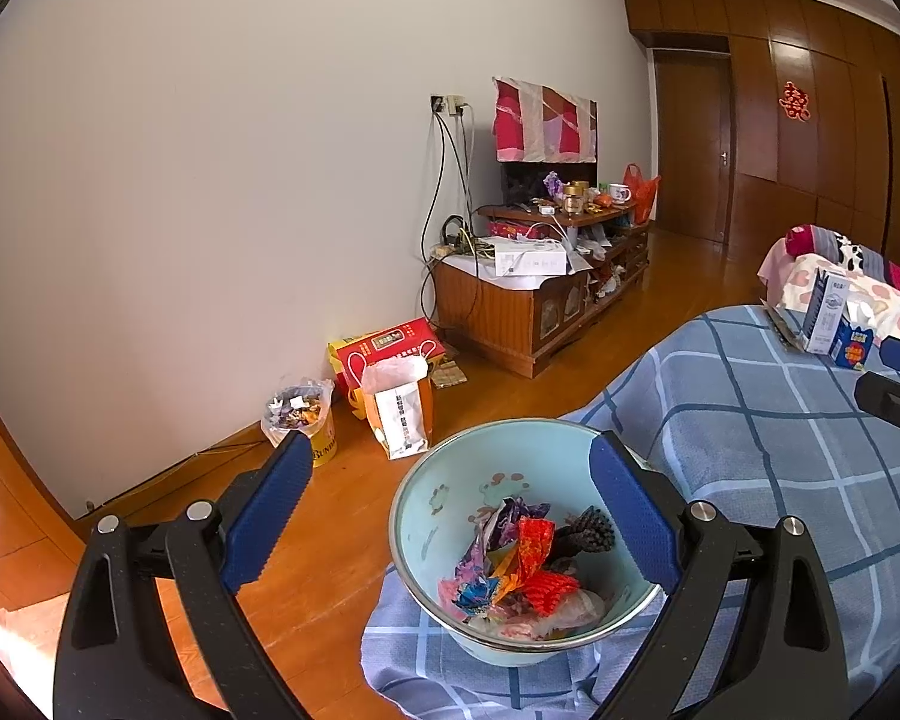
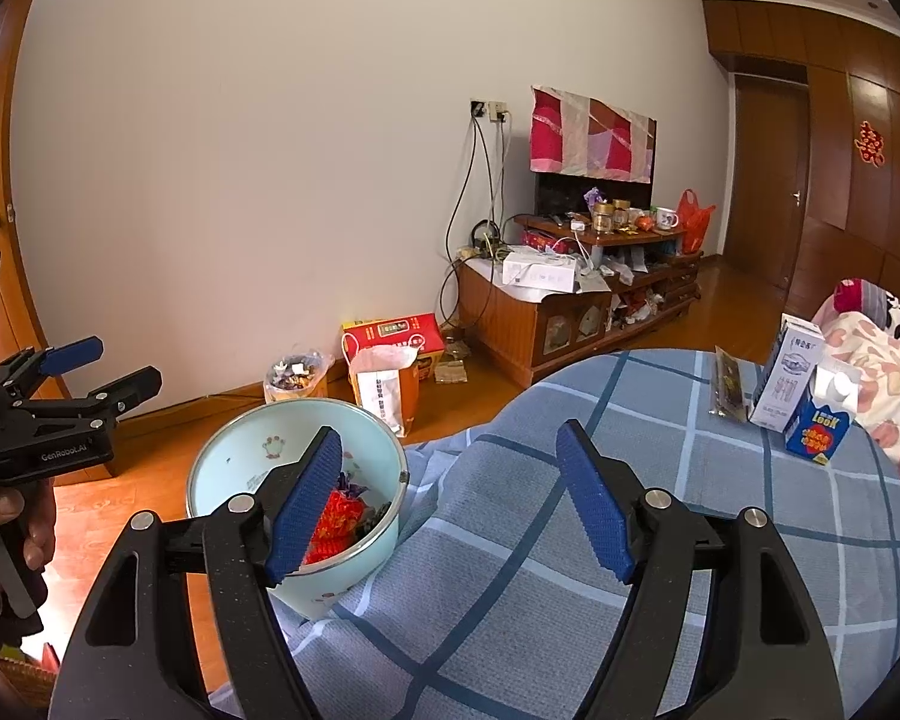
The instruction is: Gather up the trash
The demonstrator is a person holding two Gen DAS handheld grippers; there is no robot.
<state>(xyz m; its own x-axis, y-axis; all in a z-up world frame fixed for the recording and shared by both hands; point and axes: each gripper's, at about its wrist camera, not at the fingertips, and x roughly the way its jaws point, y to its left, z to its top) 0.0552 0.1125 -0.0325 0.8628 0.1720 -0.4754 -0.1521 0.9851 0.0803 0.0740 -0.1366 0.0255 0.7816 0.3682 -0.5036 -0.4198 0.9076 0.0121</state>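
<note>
1. Left wrist view: we see the left gripper (image 1: pixel 450 504) spread wide with nothing between its blue pads, poised above the pale blue bin (image 1: pixel 444 498). The bin rests on the edge of the checked blue cloth (image 1: pixel 750 420) and holds crumpled wrappers (image 1: pixel 522 564).
2. Right wrist view: we see the right gripper (image 2: pixel 450 504) parted and empty over the cloth; the bin sits just to its left, and two cartons (image 2: pixel 804 396) stand further off to the right.

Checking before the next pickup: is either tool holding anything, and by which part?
Nothing is held: the left tool and the right tool are both open and empty.
</note>
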